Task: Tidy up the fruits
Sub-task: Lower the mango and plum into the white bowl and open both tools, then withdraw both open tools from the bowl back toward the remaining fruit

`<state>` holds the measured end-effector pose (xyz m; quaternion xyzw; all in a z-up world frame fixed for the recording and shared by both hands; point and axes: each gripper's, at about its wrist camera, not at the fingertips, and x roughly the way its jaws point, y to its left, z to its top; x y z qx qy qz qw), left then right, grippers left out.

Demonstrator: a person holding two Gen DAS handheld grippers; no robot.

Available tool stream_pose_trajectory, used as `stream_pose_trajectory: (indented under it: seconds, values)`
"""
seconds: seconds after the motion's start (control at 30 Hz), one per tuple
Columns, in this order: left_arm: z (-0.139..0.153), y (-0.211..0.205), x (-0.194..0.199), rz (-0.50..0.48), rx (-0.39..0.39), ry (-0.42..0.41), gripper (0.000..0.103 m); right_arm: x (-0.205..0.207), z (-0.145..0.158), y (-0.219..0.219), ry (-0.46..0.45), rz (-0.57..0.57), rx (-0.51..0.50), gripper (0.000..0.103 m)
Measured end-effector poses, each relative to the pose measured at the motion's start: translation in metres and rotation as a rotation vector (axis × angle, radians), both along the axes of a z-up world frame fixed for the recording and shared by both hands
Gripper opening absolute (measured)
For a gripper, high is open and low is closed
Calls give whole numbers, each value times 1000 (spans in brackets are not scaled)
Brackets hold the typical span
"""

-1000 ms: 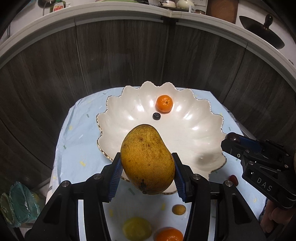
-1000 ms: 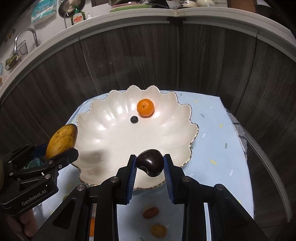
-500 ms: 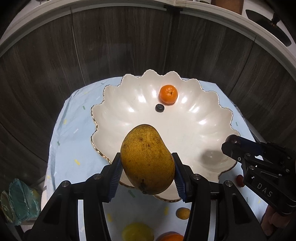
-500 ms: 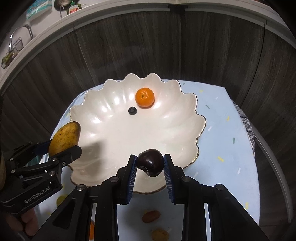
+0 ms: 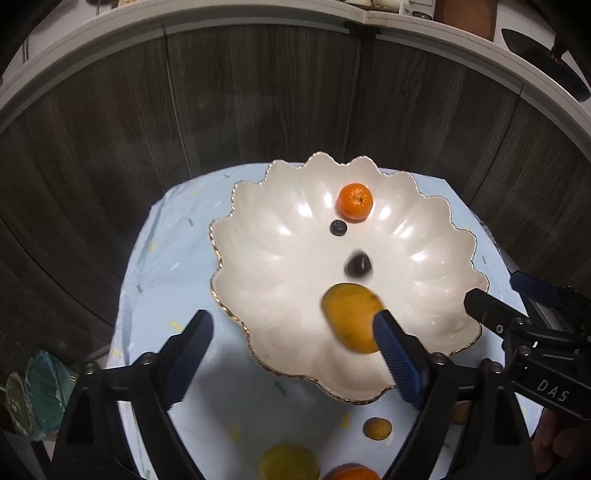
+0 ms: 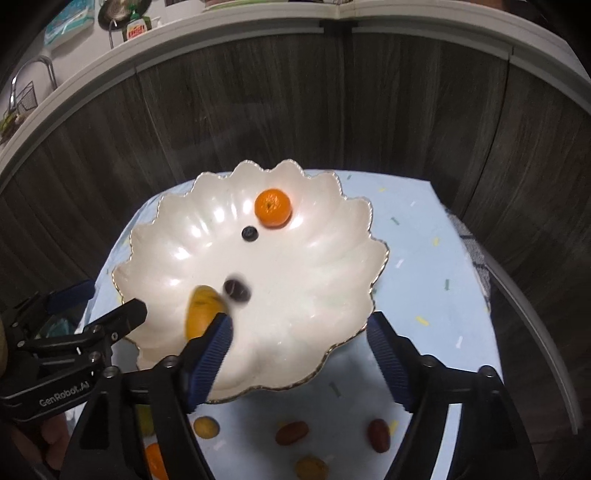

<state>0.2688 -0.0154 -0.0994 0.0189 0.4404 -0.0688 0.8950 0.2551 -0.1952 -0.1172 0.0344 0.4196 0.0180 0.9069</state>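
dark wood panels; perhaps dish soap

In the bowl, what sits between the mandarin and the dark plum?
A single blueberry lies between the mandarin and the dark plum on the bowl; it shows in both wrist views, touching neither.

Left gripper spread wide above a scalloped white bowl holding a blurred mango, dark plum, blueberry and tangerine.

Both wrist cams look down, close; share bowl, L/R offset.
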Motion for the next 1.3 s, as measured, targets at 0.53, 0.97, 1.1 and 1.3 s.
stream_pose_trajectory:
  seconds: [0.53, 0.97, 1.1, 1.3]
  values:
    - [32, 3, -32, -4, 34, -84, 99, -28, 32, -1, -67, -18, 3, 83]
    - [52, 1, -58, -19, 32, -118, 99, -56, 49, -5, -104, -33, 14, 83]
    - [55, -1, -62, -25, 28, -123, 99, -61, 53, -6, -114, -39, 16, 83]
    - [57, -3, -70, -32, 32, -127, 99, -68, 53, -9, -116, -45, 22, 83]
